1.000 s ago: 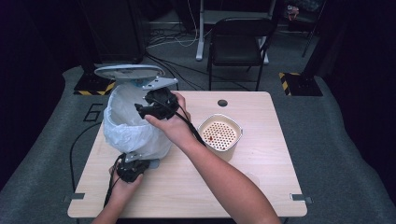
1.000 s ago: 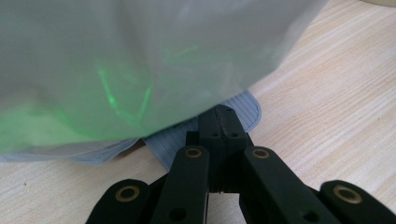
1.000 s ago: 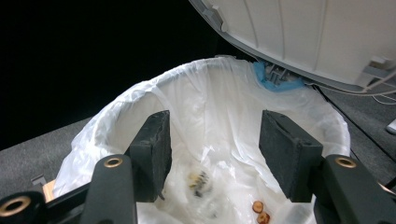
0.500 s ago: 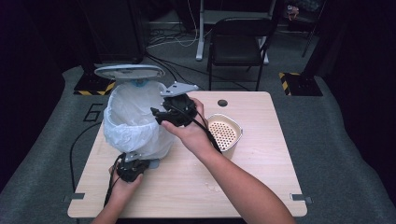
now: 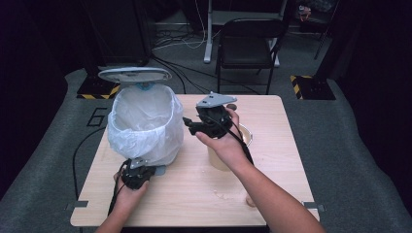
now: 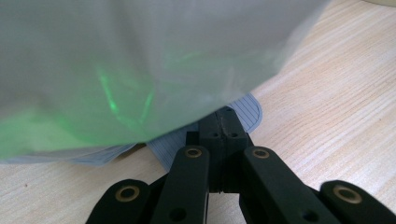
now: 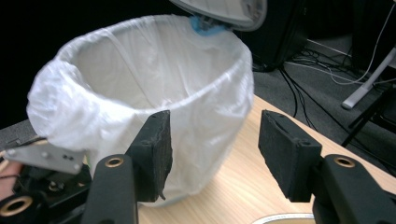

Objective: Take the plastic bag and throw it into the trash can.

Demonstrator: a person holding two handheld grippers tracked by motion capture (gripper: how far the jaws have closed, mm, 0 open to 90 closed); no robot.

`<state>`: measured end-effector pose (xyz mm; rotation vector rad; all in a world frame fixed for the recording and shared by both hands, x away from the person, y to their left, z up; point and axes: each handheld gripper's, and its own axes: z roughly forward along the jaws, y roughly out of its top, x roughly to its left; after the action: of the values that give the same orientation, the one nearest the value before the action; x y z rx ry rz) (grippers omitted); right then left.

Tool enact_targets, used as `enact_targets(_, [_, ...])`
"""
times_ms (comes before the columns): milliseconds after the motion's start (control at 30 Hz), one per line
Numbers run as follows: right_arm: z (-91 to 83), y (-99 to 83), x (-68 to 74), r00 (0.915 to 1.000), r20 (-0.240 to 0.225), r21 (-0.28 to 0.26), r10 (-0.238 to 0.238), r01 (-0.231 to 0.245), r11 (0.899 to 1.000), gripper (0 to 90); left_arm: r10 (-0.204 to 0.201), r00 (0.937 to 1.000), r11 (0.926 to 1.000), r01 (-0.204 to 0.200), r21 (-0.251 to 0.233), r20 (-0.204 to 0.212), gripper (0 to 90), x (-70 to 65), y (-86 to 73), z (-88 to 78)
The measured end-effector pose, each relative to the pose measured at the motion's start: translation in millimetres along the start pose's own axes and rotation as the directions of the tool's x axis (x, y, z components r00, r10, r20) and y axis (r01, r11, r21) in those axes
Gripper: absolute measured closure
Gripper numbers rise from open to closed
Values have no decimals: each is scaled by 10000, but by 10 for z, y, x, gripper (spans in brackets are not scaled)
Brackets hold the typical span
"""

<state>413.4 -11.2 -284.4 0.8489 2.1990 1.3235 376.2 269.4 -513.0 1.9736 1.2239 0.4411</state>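
Observation:
A pedal bin (image 5: 145, 126) lined with a white bag stands at the table's left, its grey lid (image 5: 134, 74) tipped up behind it. My left gripper (image 5: 138, 171) lies low at the bin's front foot, jaws shut, its tips (image 6: 224, 126) resting on the grey ribbed pedal (image 6: 247, 112). My right gripper (image 5: 188, 125) hangs in the air just right of the bin, pointing at it, open with nothing between its pads (image 7: 212, 140). The right gripper view looks into the bag-lined bin (image 7: 154, 79).
A cream bowl (image 5: 247, 132) sits under the right hand, largely hidden by it; its rim (image 7: 280, 218) peeks in below the right jaws. Small crumbs (image 5: 221, 194) lie on the wooden table (image 5: 282, 184). A black chair (image 5: 248, 43) stands beyond the far edge.
The right hand has moved rightward, from above the bin's mouth to above the bowl. The left gripper and the raised lid have stayed put.

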Motion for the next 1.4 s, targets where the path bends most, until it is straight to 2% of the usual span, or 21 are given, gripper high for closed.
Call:
enact_targets(67, [-33,-87,-123,9999,154,126,59,-61,9999,464,43,10000,10000,-43,-16,-64,900,-6,-4,-3])
enact_targets(300, [-111,-223,-314,9991,407,96,152,-156,9998,494,99,9999,9999,-99,-23,-60,900,-6,-5,-1])
enact_targets(333, [-126,-282,-384,9986,496,115,207,-213,9997,505,113,9999,9999,-113,-14,-58,900,-5,-5,-2])
enact_targets(433, [-131,-342,-449,9980,552,165,307,-316,9994,519,24,10000,10000,-25,-63,-73,900,-9,-6,1])
enact_targets(467, [-129,-424,-530,9967,660,300,482,-502,9983,533,29,10000,10000,-29,-58,-65,900,-8,-6,1])
enact_targets(567, [-125,-487,-594,9958,734,406,551,-582,9975,540,13,10000,10000,-14,-75,-74,900,-11,-7,2])
enact_targets(600, [-115,-559,-662,9945,805,462,677,-716,9964,543,26,10000,10000,-27,-70,-65,900,-9,-6,2])
enact_targets(700, [-113,-628,-723,9931,869,470,790,-833,9954,544,-12,10000,10000,11,-92,-74,900,-12,-7,3])
enact_targets(733, [-112,-653,-746,9935,868,476,740,-784,9958,544,150,9999,9999,-150,10,-49,900,-3,-5,-3])
enact_targets(833, [-110,-721,-811,9930,963,468,691,-738,9962,544,171,9999,9999,-171,-6,-13,900,-1,-6,-3])
enact_targets(1100, [-106,-911,-1026,9859,1361,621,970,-1062,9924,556,127,9999,9999,-127,-11,19,900,3,-9,-6])
enact_targets(1133, [-107,-988,-1100,9817,1532,676,1128,-1242,9900,559,103,9999,9999,-103,-28,3,900,1,-9,-5])
enact_targets(1167, [-106,-1015,-1128,9810,1582,697,1121,-1244,9898,563,21,10000,10000,-22,-83,-24,900,-4,-10,-2])
enact_targets(1200, [-104,-1061,-1168,9788,1660,722,1199,-1333,9884,570,98,10000,10000,-98,-18,-7,900,0,-9,-6])
enact_targets(1300, [-99,-1157,-1249,9760,1785,848,1251,-1419,9862,591,148,9999,9999,-148,7,13,900,1,-9,-8])
enact_targets(1400, [-91,-1243,-1323,9733,1867,921,1334,-1525,9840,612,22,10000,10000,-22,-62,-34,900,-3,-10,-4])
